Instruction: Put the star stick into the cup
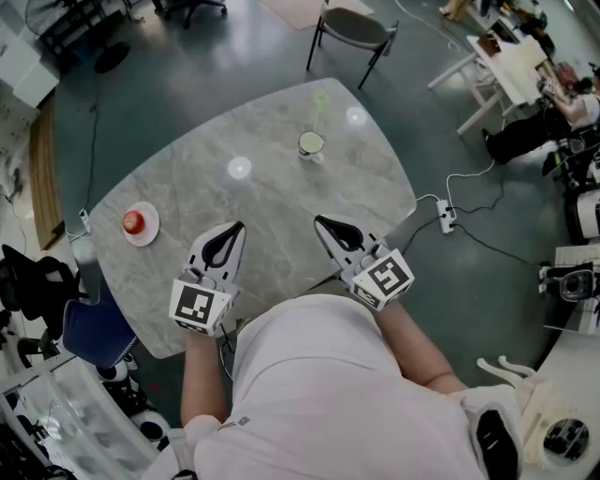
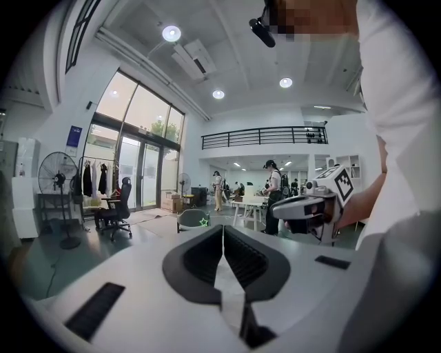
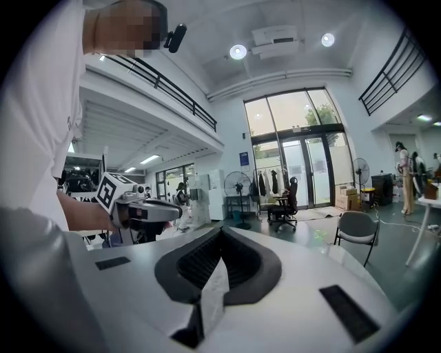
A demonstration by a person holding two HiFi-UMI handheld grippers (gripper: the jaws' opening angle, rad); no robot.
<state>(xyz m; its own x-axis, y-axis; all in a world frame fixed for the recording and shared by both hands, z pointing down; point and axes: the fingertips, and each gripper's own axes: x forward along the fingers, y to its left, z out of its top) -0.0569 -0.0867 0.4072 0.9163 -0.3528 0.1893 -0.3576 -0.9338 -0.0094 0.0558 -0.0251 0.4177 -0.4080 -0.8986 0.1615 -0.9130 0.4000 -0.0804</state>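
Note:
A pale cup (image 1: pixel 310 143) stands on the far side of the grey marble table (image 1: pixel 262 202). A thin stick with a green star (image 1: pixel 321 98) rises out of the cup, leaning away from me. In the left gripper view only the green star (image 2: pixel 203 221) shows, just above the jaw tips. My left gripper (image 1: pixel 238 228) (image 2: pixel 222 227) lies near the table's front edge, shut, with nothing in it. My right gripper (image 1: pixel 321 222) (image 3: pixel 220 231) lies beside it, also shut and empty. Both point toward the cup from well short of it.
A white saucer (image 1: pixel 141 225) carrying a small red object sits at the table's left end. A grey chair (image 1: pixel 354 28) stands beyond the far edge. A cable and power strip (image 1: pixel 446 217) lie on the floor to the right. Desks and people are in the background.

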